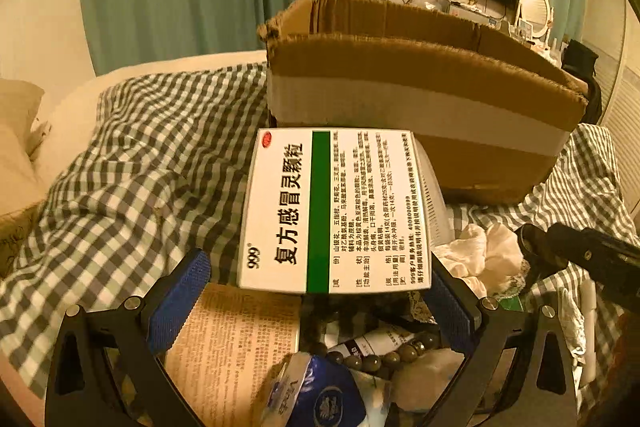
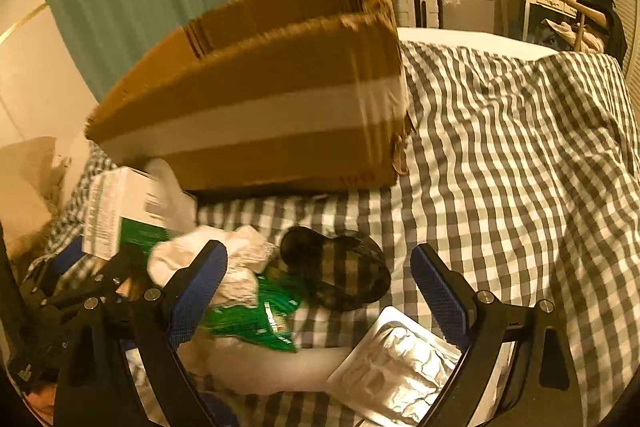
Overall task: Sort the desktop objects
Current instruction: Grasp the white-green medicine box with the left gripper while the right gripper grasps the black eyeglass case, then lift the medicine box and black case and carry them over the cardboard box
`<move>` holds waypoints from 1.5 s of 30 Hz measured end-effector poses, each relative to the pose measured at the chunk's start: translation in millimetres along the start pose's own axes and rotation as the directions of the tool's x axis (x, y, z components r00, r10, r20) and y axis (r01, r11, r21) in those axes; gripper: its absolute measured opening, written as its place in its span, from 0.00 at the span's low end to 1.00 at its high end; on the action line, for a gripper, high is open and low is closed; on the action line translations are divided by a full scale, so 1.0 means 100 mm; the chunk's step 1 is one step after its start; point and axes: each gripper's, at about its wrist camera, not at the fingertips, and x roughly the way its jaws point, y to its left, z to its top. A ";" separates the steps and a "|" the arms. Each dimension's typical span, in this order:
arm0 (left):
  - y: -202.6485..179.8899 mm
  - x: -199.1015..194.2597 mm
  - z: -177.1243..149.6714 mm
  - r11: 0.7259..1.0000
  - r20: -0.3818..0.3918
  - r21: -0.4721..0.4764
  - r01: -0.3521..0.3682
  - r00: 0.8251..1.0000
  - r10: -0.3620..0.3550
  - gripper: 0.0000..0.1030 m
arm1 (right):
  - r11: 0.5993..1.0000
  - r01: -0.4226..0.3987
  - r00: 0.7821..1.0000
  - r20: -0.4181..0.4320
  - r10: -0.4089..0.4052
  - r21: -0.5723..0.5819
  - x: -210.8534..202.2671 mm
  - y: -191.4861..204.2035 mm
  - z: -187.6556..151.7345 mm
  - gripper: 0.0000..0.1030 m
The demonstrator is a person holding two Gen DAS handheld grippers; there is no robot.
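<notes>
On my left wrist camera, the left gripper (image 1: 320,291) has its blue-padded fingers (image 1: 182,301) set wide, and the white medicine box (image 1: 334,211) with the green stripe sits between them; the right pad meets the box's lower right corner, but there is a gap at the left pad, so I cannot tell whether the box is truly clamped or only resting there. Just behind the box stands an open cardboard box (image 1: 420,99) with a pale tape band, on a bed covered by a checked sheet (image 1: 132,163). Below the fingers I see a printed leaflet (image 1: 236,347), a string of dark beads (image 1: 380,357), a small tube beside them and a blue packet (image 1: 324,395). A crumpled white cloth (image 1: 484,253) lies to the right, next to the black body of the other gripper at the frame's edge. On my right wrist camera, the right gripper (image 2: 320,287) has its fingers (image 2: 440,291) spread wide and holding nothing. Between them lie a dark patterned pouch (image 2: 340,269) and a green packet (image 2: 260,311), with a silver blister pack (image 2: 400,367) nearer the lens. The cardboard box (image 2: 260,95) looms ahead, and the medicine box (image 2: 120,211) shows at the left, blurred, beside the white cloth (image 2: 236,263).
</notes>
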 end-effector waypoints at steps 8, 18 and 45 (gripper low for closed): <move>0.00 0.16 0.02 0.999 -0.012 -0.046 0.004 1.000 -0.005 1.00 | 0.999 0.046 0.998 -0.035 -0.047 -0.016 0.19 -0.08 -0.06 0.91; 0.12 0.24 0.01 0.989 -0.026 -0.127 0.073 0.997 -0.077 1.00 | 0.998 0.061 0.996 -0.059 -0.062 -0.022 0.35 -0.11 -0.10 0.91; 0.06 0.06 0.01 0.993 0.040 -0.058 0.098 0.995 -0.096 0.76 | 0.994 0.079 0.996 -0.038 -0.082 -0.069 0.23 -0.01 -0.18 0.67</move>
